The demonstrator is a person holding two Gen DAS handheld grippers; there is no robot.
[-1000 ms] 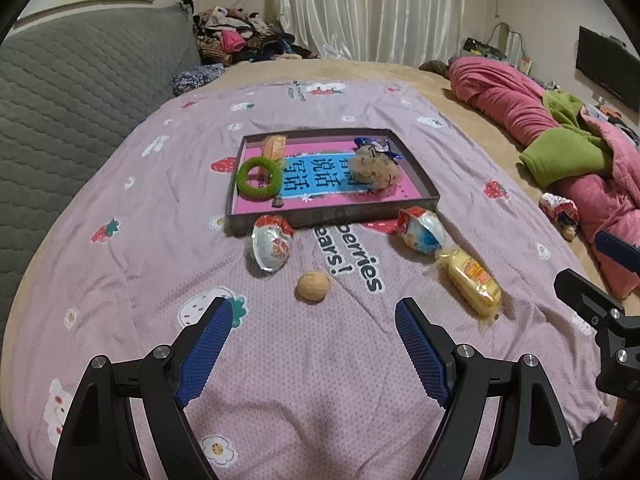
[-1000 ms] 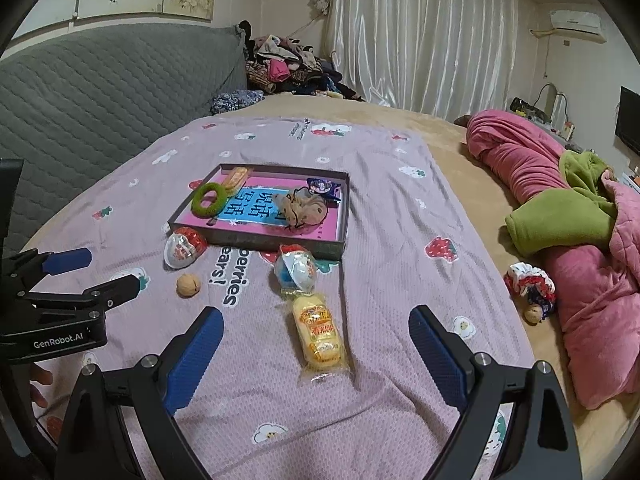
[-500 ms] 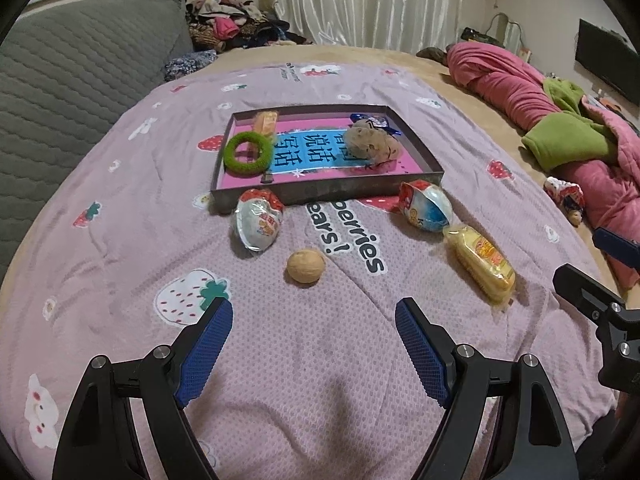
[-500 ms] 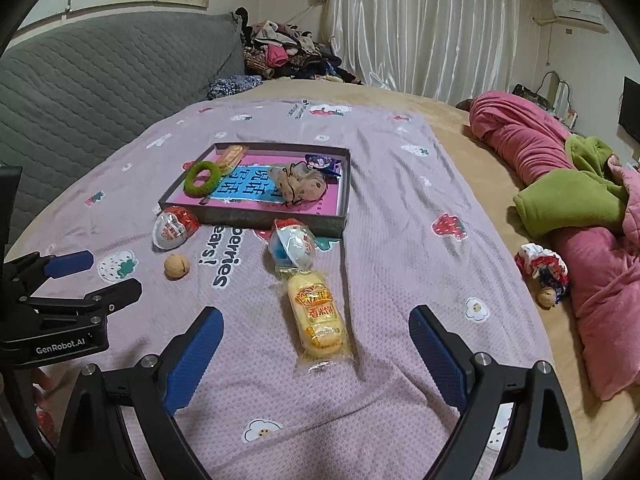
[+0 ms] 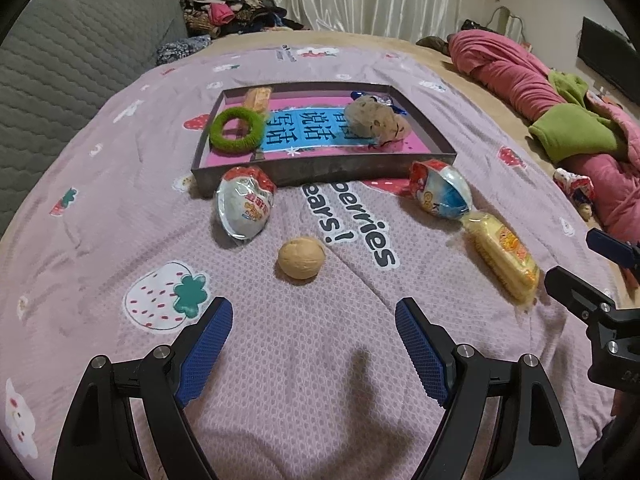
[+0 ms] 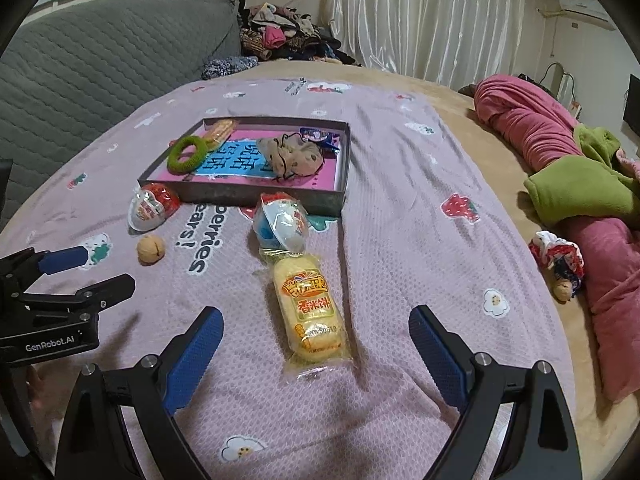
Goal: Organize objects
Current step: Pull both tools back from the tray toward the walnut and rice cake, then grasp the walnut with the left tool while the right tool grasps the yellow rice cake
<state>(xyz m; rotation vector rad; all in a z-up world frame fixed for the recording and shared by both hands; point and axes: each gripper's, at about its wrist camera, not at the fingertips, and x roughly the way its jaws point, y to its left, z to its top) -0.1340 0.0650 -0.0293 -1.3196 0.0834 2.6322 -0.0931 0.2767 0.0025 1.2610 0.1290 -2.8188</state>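
Note:
A shallow grey box point(image 5: 320, 170) point(image 6: 248, 194) with a pink floor lies on the purple blanket. It holds a green ring point(image 5: 237, 131), a wrapped biscuit point(image 5: 257, 98), a brown pouch point(image 5: 376, 122) and a blue wrapper. In front of it lie a red egg toy point(image 5: 245, 206) point(image 6: 152, 206), a walnut point(image 5: 301, 258) point(image 6: 150, 249), a blue egg toy point(image 5: 442, 196) point(image 6: 280, 222) and a yellow rice-cake packet point(image 5: 504, 258) point(image 6: 312, 312). My left gripper point(image 5: 314, 320) is open just short of the walnut. My right gripper point(image 6: 316, 334) is open, straddling the packet's near end.
A pink and green quilt point(image 6: 576, 168) lies along the right side, with a small wrapped toy point(image 6: 558, 258) beside it. A grey headboard point(image 6: 92, 72) stands on the left. A clothes pile point(image 6: 284, 40) and curtains are at the back.
Both grippers have moved forward and lower. The walnut now sits close ahead of the left fingers, and the packet lies between the right fingers. Both stay open.

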